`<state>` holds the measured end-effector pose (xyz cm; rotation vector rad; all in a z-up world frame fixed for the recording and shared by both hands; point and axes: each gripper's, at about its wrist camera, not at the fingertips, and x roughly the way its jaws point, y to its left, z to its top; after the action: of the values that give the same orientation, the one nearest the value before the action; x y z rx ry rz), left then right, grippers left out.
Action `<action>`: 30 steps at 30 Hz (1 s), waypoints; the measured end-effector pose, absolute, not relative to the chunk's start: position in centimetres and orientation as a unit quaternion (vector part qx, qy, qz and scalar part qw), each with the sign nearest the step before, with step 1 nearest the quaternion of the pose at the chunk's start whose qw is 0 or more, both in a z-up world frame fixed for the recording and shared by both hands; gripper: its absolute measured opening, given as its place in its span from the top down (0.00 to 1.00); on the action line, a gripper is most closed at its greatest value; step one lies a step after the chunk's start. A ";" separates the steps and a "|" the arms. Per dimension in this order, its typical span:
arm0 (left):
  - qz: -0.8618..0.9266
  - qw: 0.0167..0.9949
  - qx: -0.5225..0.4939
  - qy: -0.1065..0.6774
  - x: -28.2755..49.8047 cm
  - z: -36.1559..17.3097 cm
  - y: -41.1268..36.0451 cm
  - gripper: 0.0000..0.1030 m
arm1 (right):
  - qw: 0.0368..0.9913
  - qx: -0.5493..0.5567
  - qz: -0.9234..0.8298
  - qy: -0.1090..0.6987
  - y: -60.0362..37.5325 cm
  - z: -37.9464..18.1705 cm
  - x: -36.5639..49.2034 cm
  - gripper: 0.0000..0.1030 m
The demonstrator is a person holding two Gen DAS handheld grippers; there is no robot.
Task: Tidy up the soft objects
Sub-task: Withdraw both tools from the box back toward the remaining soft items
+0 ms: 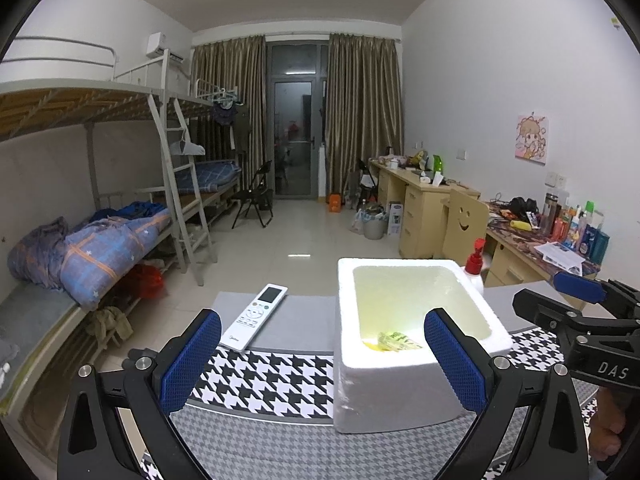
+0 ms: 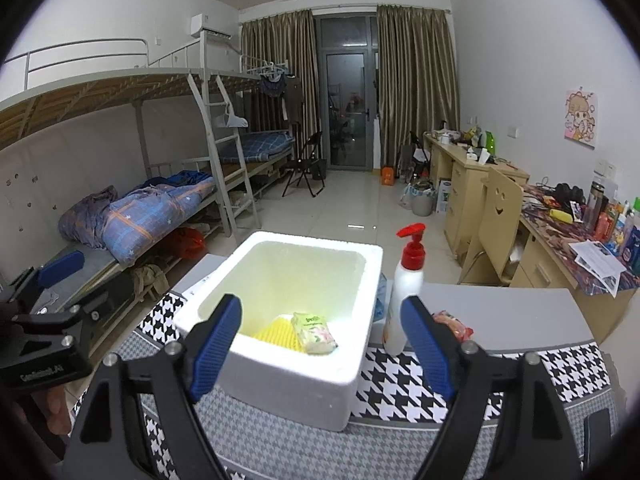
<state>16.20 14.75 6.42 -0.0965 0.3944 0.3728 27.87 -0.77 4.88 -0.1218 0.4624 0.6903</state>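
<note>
A grey surface point(image 2: 500, 312) carries a black-and-white houndstooth cloth point(image 2: 400, 388), and on the cloth stands an open white foam box point(image 2: 280, 376). At the bottom of the box lies a soft pale-green tissue packet point(image 2: 314, 333), resting partly on a yellow textured pad point(image 2: 274, 336). Just right of the box stands a white pump bottle with a red top point(image 2: 406, 292), with a pink wrapped packet point(image 2: 454, 326) beside it. A white remote control point(image 1: 254, 317) lies left of the box on the bare grey part.

The left tool point(image 1: 322, 360) is spread wide and holds nothing, its blue pads point(image 1: 192, 364) straddling the box's near left corner. The right tool point(image 2: 322, 354) is likewise wide and empty, hovering before the box.

Behind are metal bunk beds point(image 1: 120, 104) with a blue plaid quilt point(image 1: 108, 252), brown curtains point(image 1: 360, 116) framing a glass door, and cluttered wooden desks point(image 1: 424, 204) along the right wall.
</note>
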 end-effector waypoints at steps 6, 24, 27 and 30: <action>0.178 0.964 -0.046 0.191 15.2 6.5 14.0 0.01 | 0.919 -0.058 0.330 0.209 -2.0 5.1 26.4 0.08; 0.149 0.971 -0.041 0.181 12.5 6.8 10.8 0.01 | 0.924 -0.034 0.322 0.202 -5.7 4.7 24.4 0.07; 0.144 0.973 -0.038 0.176 12.0 6.9 9.9 0.01 | 0.927 -0.030 0.318 0.199 -6.6 4.7 24.0 0.07; 0.138 0.975 -0.035 0.171 11.7 6.9 9.1 0.01 | 0.929 -0.027 0.314 0.194 -7.5 4.8 23.5 0.07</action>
<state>11.70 9.06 6.85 -0.0697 0.3458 0.2781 23.53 -7.47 4.79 -0.0558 0.3964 0.6439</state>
